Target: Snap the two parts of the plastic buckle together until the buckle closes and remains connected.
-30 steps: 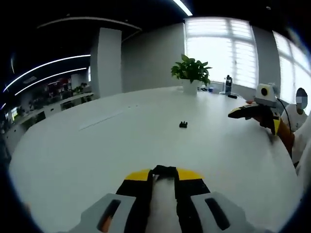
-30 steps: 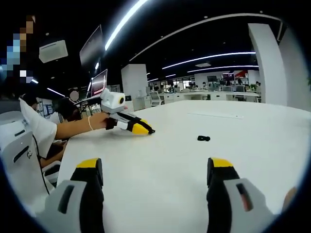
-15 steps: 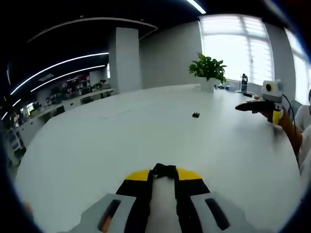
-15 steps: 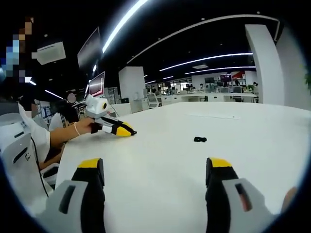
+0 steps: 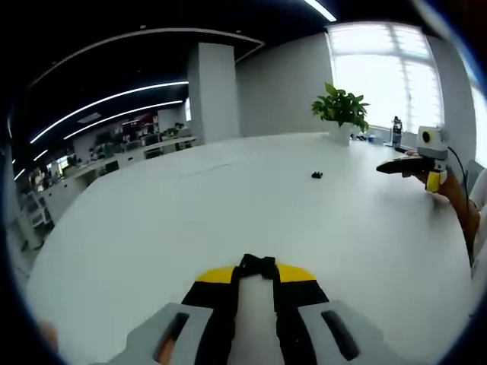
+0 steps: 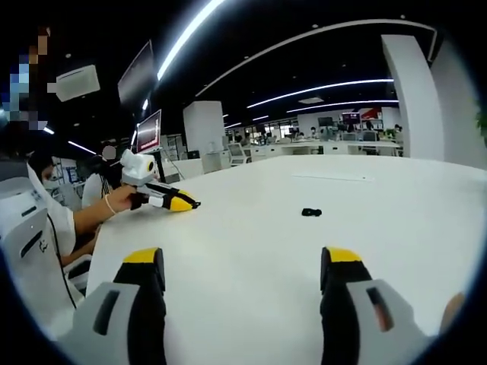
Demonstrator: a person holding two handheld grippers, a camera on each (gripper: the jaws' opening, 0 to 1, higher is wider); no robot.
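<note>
A small black buckle part (image 5: 316, 175) lies loose on the white table (image 5: 175, 220), far ahead of my left gripper (image 5: 257, 275). The left gripper's jaws stand close together, shut on a second black buckle part (image 5: 257, 265) at their yellow tips. In the right gripper view the loose buckle part (image 6: 310, 211) sits beyond my right gripper (image 6: 242, 262), whose jaws stand wide apart with nothing between them. The left gripper (image 6: 181, 203) shows at the left there, held by a hand. The right gripper (image 5: 403, 165) appears at the right edge of the left gripper view.
A potted plant (image 5: 342, 114) and a dark bottle (image 5: 396, 131) stand at the table's far end near the windows. A seated person's arm (image 6: 91, 214) reaches in over the table edge. Desks and monitors (image 6: 149, 131) fill the room behind.
My left gripper has drawn back from the loose buckle part, which now looks smaller and farther. In the right gripper view it has slid left. The right gripper stays open.
</note>
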